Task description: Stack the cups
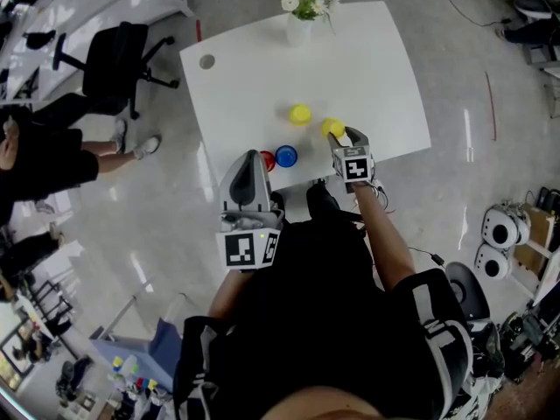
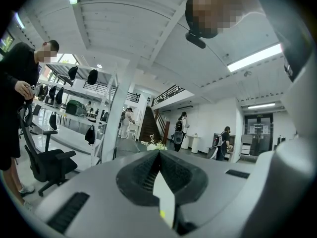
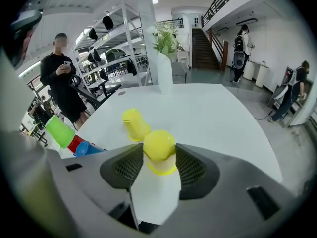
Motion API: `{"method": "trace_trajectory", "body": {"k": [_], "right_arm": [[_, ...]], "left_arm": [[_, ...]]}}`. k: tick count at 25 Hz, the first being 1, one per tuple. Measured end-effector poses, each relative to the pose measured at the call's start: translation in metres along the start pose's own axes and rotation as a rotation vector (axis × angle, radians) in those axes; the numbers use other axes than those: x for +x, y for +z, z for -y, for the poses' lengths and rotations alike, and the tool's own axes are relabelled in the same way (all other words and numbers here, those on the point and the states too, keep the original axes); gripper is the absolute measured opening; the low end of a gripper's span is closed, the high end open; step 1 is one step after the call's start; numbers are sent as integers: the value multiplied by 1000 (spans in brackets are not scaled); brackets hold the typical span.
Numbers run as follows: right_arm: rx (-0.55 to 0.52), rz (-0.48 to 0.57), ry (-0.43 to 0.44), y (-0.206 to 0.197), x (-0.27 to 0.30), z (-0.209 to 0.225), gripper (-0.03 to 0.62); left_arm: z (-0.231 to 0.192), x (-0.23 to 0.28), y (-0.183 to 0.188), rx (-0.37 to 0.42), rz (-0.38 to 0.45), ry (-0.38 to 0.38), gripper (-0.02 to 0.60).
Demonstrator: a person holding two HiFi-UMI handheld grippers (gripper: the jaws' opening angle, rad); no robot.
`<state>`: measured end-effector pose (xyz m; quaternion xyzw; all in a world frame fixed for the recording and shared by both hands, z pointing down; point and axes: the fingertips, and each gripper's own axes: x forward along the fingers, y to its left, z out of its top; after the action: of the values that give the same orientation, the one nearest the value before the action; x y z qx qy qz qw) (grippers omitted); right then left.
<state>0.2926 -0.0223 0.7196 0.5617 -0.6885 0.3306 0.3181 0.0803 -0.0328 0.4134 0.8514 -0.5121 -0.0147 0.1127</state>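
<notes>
Two yellow cups stand upside down on the white table [image 1: 367,59]. The nearer yellow cup [image 3: 159,150] [image 1: 330,126] stands between the jaws of my right gripper [image 3: 159,148] [image 1: 344,140], which is open with its pads close to the cup's sides. The other yellow cup [image 3: 134,124] [image 1: 300,114] stands just beyond it. To the left are a blue cup [image 1: 286,156] [image 3: 89,148], a red cup [image 1: 268,160] [image 3: 75,143] and a tilted green cup [image 3: 59,130]. My left gripper [image 1: 252,160] [image 2: 158,155] is raised above the table's near edge, shut, with nothing seen in it.
A white vase with flowers [image 1: 299,24] [image 3: 165,68] stands at the table's far edge, and a round hole [image 1: 206,61] is at its far left corner. A black office chair [image 1: 122,59] and a person in black [image 1: 35,160] are to the left.
</notes>
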Motion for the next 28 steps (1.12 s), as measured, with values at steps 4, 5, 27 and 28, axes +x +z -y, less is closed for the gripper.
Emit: {"method": "trace_trajectory", "body": {"k": [4, 5, 27, 28], "right_arm": [[-12, 15, 7, 3, -11, -8, 219], [-12, 23, 10, 3, -13, -10, 219], [-171, 154, 145, 67, -76, -106, 219], [-179, 157, 152, 70, -77, -110, 219]], "left_arm": [[-2, -10, 4, 1, 15, 4, 20], [-3, -14, 4, 1, 15, 6, 20], [-43, -68, 30, -10, 104, 92, 20], [-45, -69, 30, -14, 107, 98, 20]]}}
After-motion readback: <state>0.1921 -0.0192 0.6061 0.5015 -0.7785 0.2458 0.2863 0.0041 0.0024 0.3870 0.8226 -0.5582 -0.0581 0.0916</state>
